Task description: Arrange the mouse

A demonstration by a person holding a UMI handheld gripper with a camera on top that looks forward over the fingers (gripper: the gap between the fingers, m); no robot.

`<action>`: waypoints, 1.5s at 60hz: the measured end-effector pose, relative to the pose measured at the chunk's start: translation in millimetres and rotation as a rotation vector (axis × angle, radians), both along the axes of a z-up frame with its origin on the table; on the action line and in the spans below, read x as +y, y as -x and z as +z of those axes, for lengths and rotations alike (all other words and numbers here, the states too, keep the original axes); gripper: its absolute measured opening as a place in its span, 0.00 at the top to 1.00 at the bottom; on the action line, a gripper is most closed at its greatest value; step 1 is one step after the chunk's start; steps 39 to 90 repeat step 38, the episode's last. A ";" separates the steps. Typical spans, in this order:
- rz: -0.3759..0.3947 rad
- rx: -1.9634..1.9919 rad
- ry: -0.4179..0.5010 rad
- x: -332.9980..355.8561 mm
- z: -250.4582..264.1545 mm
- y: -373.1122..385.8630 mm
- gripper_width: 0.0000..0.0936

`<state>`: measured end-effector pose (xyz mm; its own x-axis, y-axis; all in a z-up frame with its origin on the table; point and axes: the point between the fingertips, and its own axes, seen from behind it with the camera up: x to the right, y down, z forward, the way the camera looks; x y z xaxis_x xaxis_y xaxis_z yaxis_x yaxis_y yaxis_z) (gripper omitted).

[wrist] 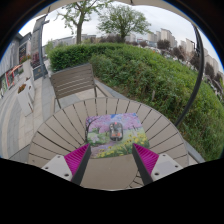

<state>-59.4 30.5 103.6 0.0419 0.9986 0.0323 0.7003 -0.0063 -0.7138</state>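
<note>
A small grey mouse (116,131) lies on a colourful flower-print mouse mat (113,135) in the middle of a round slatted wooden table (60,130). My gripper (111,160) is over the table's near side, just short of the mat. Its two fingers with magenta pads (76,157) stand wide apart with nothing between them. The mouse is ahead of the fingers, apart from them.
A slatted wooden chair (72,82) stands beyond the table at the back left. A thick green hedge (165,80) runs along the right side. Paved ground, more furniture (24,95) and buildings lie to the left and behind.
</note>
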 end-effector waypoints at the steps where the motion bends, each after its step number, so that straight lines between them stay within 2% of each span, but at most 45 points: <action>1: 0.005 -0.005 -0.001 -2.9 5.1 -12.7 0.10; 13: 0.027 -0.083 0.000 -34.3 39.4 -148.2 0.10; 22: 0.050 -0.076 -0.004 -49.0 52.6 -195.4 0.10; 30: 0.025 -0.065 -0.057 -37.9 57.4 -203.5 0.09; 38: -0.010 -0.060 -0.027 -43.6 58.9 -211.6 0.09; 90: -0.010 -0.060 -0.027 -43.6 58.9 -211.6 0.09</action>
